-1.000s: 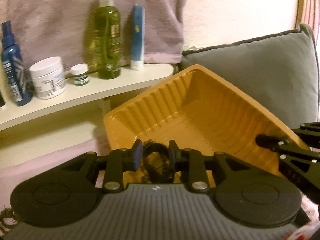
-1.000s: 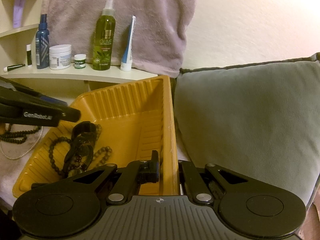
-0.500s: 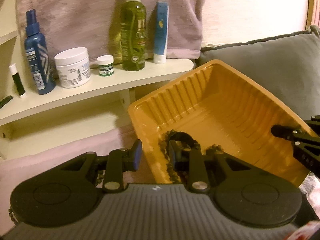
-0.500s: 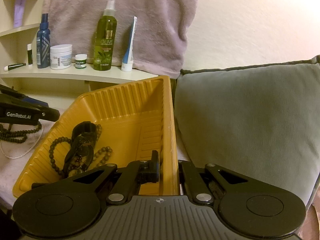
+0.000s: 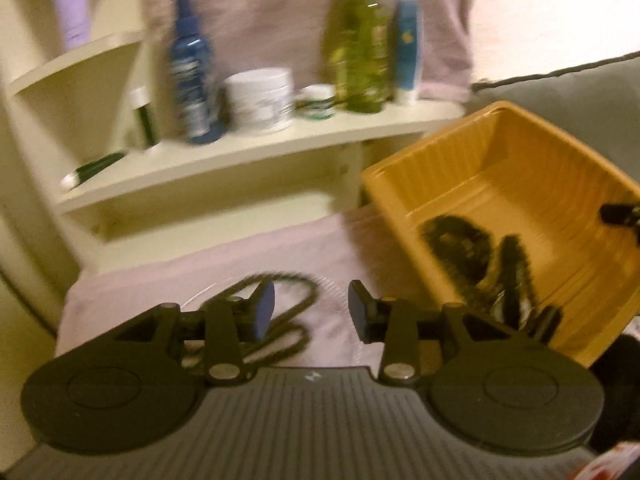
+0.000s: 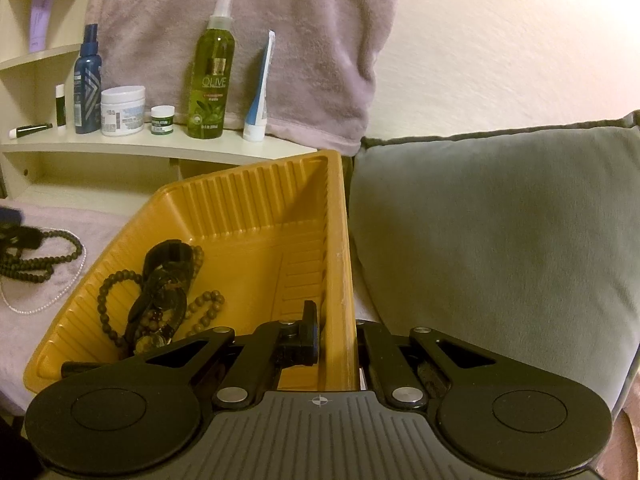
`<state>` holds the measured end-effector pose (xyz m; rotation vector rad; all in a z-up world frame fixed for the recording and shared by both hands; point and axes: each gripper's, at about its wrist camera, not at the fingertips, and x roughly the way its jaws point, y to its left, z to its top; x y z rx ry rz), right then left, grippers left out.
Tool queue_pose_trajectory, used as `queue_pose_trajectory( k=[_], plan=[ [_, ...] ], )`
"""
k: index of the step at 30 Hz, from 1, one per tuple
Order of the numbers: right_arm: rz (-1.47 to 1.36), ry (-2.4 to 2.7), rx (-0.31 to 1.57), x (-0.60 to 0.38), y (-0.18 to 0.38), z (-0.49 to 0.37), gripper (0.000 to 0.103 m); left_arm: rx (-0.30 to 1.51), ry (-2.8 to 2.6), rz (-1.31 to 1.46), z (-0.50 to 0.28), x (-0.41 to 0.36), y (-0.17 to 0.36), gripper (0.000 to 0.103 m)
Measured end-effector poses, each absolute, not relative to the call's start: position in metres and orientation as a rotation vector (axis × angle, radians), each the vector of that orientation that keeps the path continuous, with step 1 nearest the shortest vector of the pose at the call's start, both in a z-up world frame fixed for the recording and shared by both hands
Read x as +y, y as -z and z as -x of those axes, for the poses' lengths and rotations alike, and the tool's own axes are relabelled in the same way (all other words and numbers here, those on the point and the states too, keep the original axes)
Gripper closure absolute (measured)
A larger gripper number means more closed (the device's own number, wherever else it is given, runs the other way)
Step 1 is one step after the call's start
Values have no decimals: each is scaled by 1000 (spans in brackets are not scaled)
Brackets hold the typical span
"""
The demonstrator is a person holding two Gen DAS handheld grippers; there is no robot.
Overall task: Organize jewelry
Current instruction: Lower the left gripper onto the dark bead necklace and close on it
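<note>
The yellow ribbed tray (image 6: 256, 216) rests tilted against a grey cushion, and my right gripper (image 6: 336, 332) is shut on its right wall. A black watch (image 6: 168, 276) and brown bead bracelets (image 6: 116, 292) lie inside it. In the blurred left wrist view my left gripper (image 5: 311, 304) hovers over the pink towel (image 5: 180, 276), left of the tray (image 5: 500, 168). Its jaws are opening with nothing between them. A dark bead necklace (image 5: 280, 300) lies just beyond its fingertips. This necklace (image 6: 36, 256) and a thin white chain (image 6: 40, 304) lie on the towel.
A cream shelf (image 6: 160, 148) behind the tray carries a green spray bottle (image 6: 212, 76), a blue bottle (image 6: 88, 84), a white jar (image 6: 122, 110) and a tube (image 6: 260, 92). The grey cushion (image 6: 500, 240) fills the right side. A pink towel hangs on the wall.
My left gripper let go of the black watch in the tray, swung left out of it to above the towel, and its jaws widened. The right gripper and the tray stayed still.
</note>
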<state>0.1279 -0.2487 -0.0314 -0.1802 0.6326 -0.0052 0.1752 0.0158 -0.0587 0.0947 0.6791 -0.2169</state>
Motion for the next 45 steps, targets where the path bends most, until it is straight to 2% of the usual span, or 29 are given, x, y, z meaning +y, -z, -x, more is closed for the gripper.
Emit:
queue_pose_trajectory(
  k=[15,34,40,45],
  plan=[
    [194,10,643,-251,35,-131,99,707,75,-213,-143,60,94,65],
    [206,19,651,-250,38,-131,99,720,7,-138,-175,88,103,65],
    [207,19,651,-250,38,-131,99,730,-5,-123,-182,89,108,78],
    [206,20,653,-251,39,-131,98,723,-14,-113,-183,90,107,82]
  ],
)
